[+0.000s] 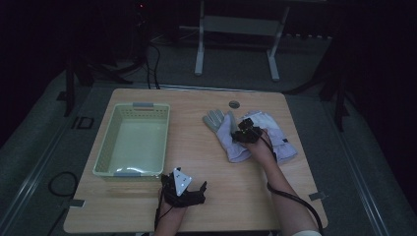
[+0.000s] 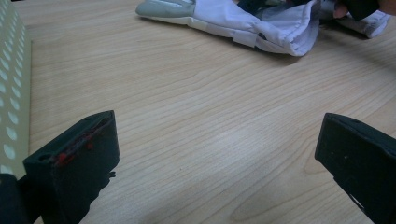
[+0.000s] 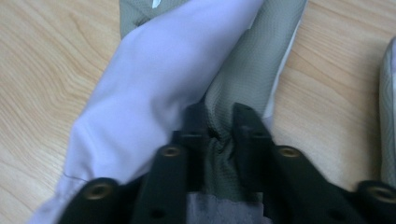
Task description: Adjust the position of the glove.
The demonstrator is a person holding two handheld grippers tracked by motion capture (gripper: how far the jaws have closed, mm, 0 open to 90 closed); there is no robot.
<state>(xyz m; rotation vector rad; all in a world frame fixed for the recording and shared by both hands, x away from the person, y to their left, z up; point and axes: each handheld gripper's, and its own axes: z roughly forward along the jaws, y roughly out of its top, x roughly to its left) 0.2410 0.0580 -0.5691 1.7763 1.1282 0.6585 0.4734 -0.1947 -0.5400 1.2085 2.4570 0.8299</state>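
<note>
Lying on the right half of the desk (image 1: 236, 196): a pale glove (image 1: 227, 132), grey palm fabric bunched up. Pinching that grey fabric between nearly closed jaws: the right hand-held gripper (image 3: 219, 133), pads pressing a fold. Lying just beside: a second glove (image 1: 275, 135). Resting near the front edge, jaws standing wide apart and gripping nothing: the left hand-held gripper (image 2: 217, 154). Sitting on the left: a pale green basket (image 1: 105, 150).
</note>
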